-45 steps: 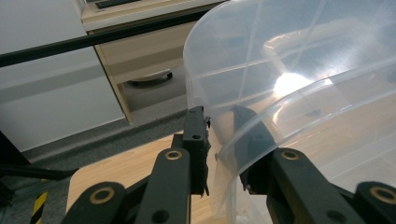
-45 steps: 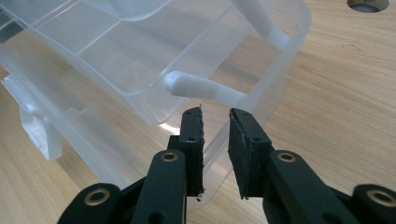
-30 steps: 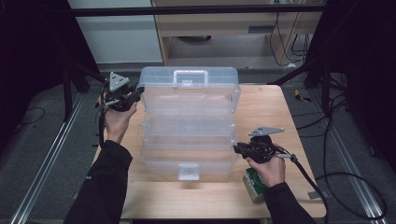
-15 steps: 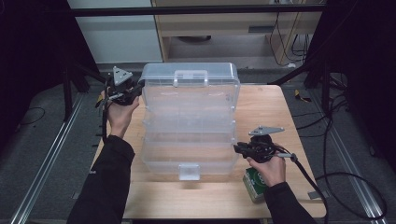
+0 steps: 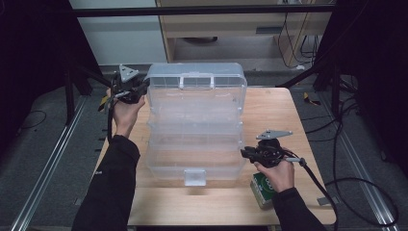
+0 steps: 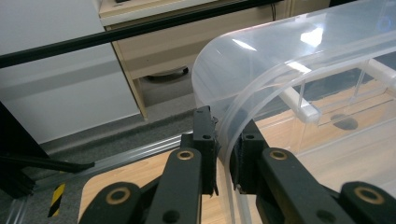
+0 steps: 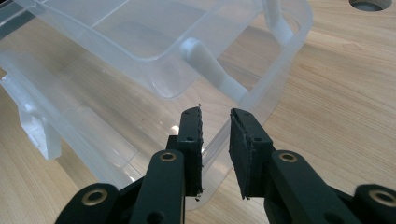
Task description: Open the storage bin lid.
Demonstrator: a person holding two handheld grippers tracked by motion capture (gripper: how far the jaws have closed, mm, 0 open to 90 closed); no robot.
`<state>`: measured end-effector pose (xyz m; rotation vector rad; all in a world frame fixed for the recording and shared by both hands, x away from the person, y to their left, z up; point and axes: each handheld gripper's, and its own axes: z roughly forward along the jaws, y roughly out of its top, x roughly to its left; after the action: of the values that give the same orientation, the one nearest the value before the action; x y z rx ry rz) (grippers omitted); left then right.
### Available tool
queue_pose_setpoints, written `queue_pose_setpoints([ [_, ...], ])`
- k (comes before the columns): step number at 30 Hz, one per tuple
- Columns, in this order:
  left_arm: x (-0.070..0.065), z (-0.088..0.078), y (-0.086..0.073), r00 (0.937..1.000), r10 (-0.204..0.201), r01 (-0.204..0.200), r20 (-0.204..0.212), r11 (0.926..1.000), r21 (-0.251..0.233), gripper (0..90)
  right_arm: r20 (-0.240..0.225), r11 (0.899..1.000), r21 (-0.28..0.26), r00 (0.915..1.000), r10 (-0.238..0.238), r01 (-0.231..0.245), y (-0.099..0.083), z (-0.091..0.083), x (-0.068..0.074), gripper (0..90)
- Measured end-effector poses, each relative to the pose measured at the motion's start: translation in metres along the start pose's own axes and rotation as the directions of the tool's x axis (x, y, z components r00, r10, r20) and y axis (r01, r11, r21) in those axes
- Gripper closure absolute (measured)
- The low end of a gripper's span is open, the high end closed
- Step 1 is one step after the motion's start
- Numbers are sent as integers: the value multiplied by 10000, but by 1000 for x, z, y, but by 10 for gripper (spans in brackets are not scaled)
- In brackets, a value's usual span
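Now left gripper (image 6: 224,154) clamping lid edge (image 6: 261,88), closing

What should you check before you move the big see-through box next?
1. Left gripper on the lid edge: ok, the rim sits between its jaws, which have just been closing.
2. Right gripper holding the bottom tray rim: cannot tell, rim lies between the jaws, contact unclear.
3. Clear box sitting on the table: ok.
4. Green packet away from the box: ok, beside the right hand.
5. Front latch undone: cannot tell.
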<state>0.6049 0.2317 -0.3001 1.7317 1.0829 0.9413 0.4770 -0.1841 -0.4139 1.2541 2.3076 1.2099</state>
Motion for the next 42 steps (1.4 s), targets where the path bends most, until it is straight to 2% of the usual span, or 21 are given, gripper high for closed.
queue_pose_setpoints([
  [10, 1, 12, 3, 9999, -98, 99, -113, 9999, 67, 833, -44, 10000, 43, 10000, 30, -30, 0, 0, 0, 743],
  [28, 7, 32, 2, 9985, -547, 547, -7, 9985, 5, 845, -34, 9999, -14, 9999, -128, 128, 0, 0, 0, 735],
  [42, 10, 48, 4, 9978, -661, 661, -12, 9977, 181, 847, 17, 9998, -66, 9998, -189, 190, -1, 1, 0, 728],
])
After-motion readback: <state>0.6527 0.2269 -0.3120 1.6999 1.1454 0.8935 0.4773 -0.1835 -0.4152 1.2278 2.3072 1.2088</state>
